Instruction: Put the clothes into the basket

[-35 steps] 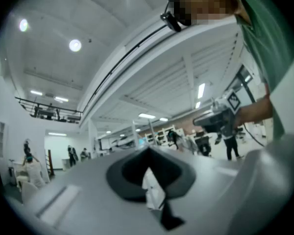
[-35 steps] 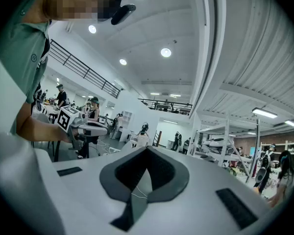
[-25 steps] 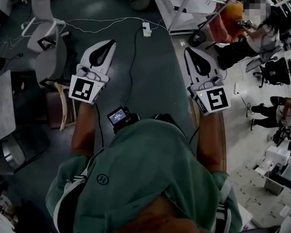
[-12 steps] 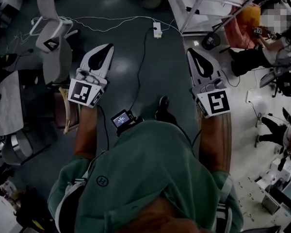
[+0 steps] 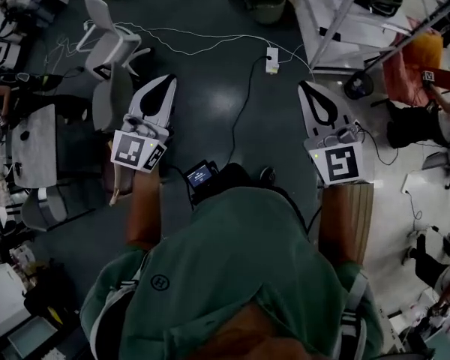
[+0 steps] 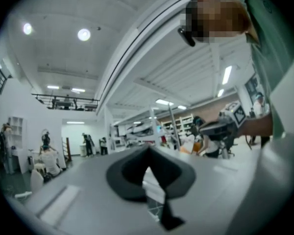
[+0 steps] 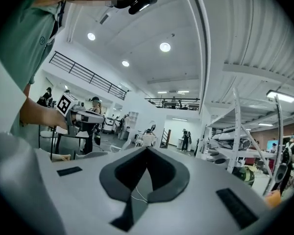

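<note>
Head view, left gripper: the left gripper (image 5: 165,82) is held level out in front, above the dark floor (image 5: 232,126). Its jaws are clenched tip to tip with nothing in them.
Head view, right gripper: the right gripper (image 5: 307,88) is level alongside, well apart from the left. Its jaws are likewise pressed together and empty.
Head view, surroundings: a white cable (image 5: 210,34) trails over the floor ahead of both grippers. A white chair (image 5: 109,43) stands beyond the left one, and the person's green shirt (image 5: 232,276) fills the lower frame.
Head view, clothes and basket: neither can be picked out for certain. An orange-red cloth (image 5: 412,58) shows at the far right, too small to tell whether it belongs to the task.
Left gripper view, jaws: the dark pads meet at the tip, with only a thin slit below them and nothing caught there. Beyond is an open hall with shelving racks (image 6: 161,126), and the right gripper shows off to the right.
Right gripper view, jaws: these are closed the same way and hold nothing. The left gripper sits at the left edge, and distant people (image 7: 185,138) stand down the hall.
Stage, as a judgement: the task looks not yet begun, since there is no garment within reach of either gripper.
Handling, as a judgement: clothes should be light, soft, limp and not fragile, and they will sag and trail when lifted. The jaws must first be released. The best hold is a bunched fold near a garment's middle, pinching several layers. A larger piece would want both grippers spaced apart, so that loose ends do not drape over the basket rim.
</note>
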`<state>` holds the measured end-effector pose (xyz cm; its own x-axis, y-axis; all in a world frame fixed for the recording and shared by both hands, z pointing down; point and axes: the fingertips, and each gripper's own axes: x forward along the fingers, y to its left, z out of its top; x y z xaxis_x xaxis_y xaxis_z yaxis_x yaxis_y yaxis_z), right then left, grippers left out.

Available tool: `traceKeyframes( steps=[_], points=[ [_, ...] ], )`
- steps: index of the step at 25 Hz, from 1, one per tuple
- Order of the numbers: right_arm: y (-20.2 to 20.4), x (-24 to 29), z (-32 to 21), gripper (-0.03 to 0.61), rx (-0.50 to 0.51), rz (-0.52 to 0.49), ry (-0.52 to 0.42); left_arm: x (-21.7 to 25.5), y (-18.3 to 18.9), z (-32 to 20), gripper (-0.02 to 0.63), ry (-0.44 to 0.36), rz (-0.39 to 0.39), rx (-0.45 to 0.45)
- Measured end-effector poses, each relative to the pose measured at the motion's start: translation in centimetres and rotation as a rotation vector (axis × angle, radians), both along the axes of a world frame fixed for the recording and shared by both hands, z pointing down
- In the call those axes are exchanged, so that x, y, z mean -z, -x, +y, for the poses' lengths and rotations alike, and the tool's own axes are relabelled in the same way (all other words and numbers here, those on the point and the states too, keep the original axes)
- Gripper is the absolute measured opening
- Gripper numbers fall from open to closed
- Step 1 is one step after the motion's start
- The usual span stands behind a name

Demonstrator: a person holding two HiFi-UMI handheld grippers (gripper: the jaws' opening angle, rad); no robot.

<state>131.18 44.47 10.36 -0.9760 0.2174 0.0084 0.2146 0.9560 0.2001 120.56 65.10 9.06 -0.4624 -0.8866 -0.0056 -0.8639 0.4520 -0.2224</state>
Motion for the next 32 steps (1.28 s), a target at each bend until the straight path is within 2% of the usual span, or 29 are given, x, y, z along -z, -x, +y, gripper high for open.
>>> traceKeyframes(
  steps=[3,8,13,18,23,26,32],
  points=[
    [2.5,-0.3,-1.2,0.0,0.013,0.006,0.033,0.6,1.6,-0.3,0.003,0.003,0.0,0.026],
    [8.6,0.2,-1.7,0.0,0.021,-0.01,0.014,0.9,6.5,0.0,0.003,-0.005,-0.014,0.054],
    [16.0,-0.1,-2.2,0.0,0.012,-0.015,0.009,-0.4,13.9,-0.7,0.003,-0.045,-0.014,0.054],
    [24.9,0.7,-0.8,0.0,-0.001,-0.028,0.002,-0.4,22.2,-0.2,0.003,-0.036,-0.071,0.038],
    [32.7,1.7,0.7,0.0,-0.014,-0.024,-0.029,0.6,29.8,0.8,0.003,-0.087,-0.1,0.012],
    [36.3,1.8,1.8,0.0,-0.001,0.004,-0.06,1.5,32.8,1.4,0.003,-0.127,-0.107,0.016],
    [43.4,2.8,2.2,0.0,-0.003,0.018,-0.058,3.4,38.5,1.4,0.003,-0.154,-0.103,0.029]
  ],
)
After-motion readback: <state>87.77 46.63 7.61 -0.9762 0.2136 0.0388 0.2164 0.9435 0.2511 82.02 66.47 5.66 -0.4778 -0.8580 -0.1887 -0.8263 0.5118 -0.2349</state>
